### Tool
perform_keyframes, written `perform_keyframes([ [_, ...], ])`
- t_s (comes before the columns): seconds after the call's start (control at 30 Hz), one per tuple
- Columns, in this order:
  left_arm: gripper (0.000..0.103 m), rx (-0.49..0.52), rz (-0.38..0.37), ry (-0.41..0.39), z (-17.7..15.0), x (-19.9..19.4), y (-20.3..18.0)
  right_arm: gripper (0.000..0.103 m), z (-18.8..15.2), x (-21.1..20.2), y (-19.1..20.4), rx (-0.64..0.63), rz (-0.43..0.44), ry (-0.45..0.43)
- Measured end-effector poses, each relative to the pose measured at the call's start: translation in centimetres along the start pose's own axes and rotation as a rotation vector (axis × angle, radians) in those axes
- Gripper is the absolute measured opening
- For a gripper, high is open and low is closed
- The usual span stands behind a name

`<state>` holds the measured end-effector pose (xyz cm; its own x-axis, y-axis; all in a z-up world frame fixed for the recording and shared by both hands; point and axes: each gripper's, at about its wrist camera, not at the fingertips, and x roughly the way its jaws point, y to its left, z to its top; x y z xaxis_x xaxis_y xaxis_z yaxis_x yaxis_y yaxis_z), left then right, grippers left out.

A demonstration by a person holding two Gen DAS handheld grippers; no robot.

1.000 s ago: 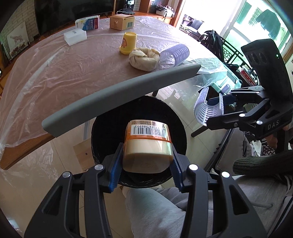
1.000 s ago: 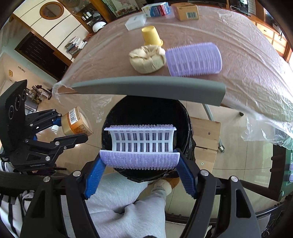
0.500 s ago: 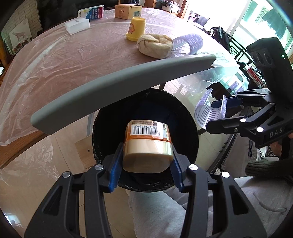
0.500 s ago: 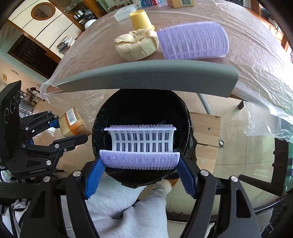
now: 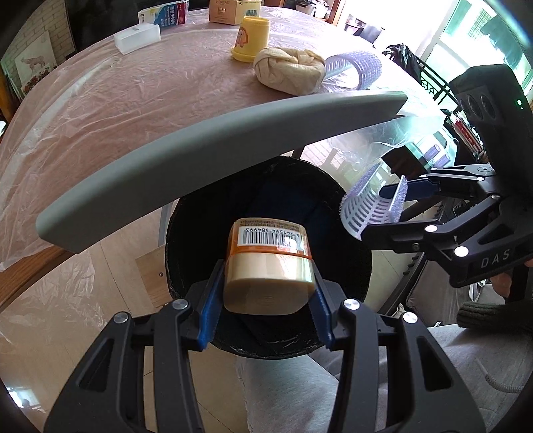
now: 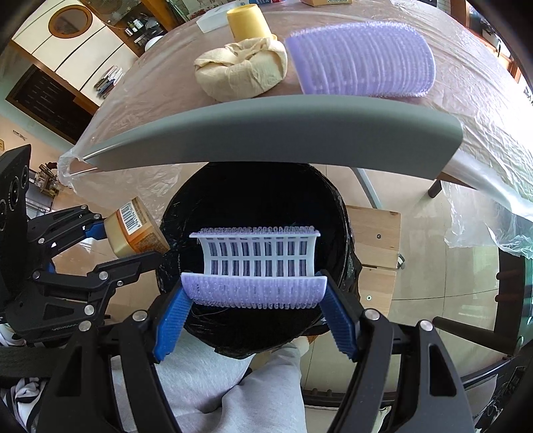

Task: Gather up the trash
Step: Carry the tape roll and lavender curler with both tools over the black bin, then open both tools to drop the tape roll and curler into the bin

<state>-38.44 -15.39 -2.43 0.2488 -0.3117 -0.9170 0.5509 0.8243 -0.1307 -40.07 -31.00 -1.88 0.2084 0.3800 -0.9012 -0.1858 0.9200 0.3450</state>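
Left wrist view: the left gripper (image 5: pixel 266 293) clamps a tan jar (image 5: pixel 268 266), barcode label facing up, directly over the mouth of a black-lined bin (image 5: pixel 186 239). A grey chair back (image 5: pixel 213 160) arcs across just above the bin's far rim. To the right, the right gripper (image 5: pixel 383 213) hangs beyond the bin's right rim holding a half hair roller (image 5: pixel 369 203). Only this view shows the boxes (image 5: pixel 226 10) at the far side of the plastic-covered table (image 5: pixel 116 100) and a sleeve cuff (image 5: pixel 493 316) at the right edge.

Right wrist view: the right gripper (image 6: pixel 255 299) is closed on the lilac roller half (image 6: pixel 256 263), held crosswise above the bin (image 6: pixel 253 200) opening. The left gripper (image 6: pixel 133 246) with the jar (image 6: pixel 136 229) sits at the bin's left rim. Only here the wooden stool (image 6: pixel 373 239) right of the bin and grey trouser legs (image 6: pixel 226 383) below it are plain. On the table, close to its near edge, lie a crumpled cloth ball (image 6: pixel 240 76), a yellow cup (image 6: pixel 248 21) and a whole roller (image 6: pixel 359 63).
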Motion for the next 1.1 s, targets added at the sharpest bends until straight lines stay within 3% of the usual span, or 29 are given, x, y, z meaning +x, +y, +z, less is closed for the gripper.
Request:
perform_keyframes([
  [1.1, 0.048, 0.031, 0.029, 0.041, 1.0, 2.4, 0.1, 0.072, 0.8, 2.4, 0.3, -0.014, -0.084, 0.023],
])
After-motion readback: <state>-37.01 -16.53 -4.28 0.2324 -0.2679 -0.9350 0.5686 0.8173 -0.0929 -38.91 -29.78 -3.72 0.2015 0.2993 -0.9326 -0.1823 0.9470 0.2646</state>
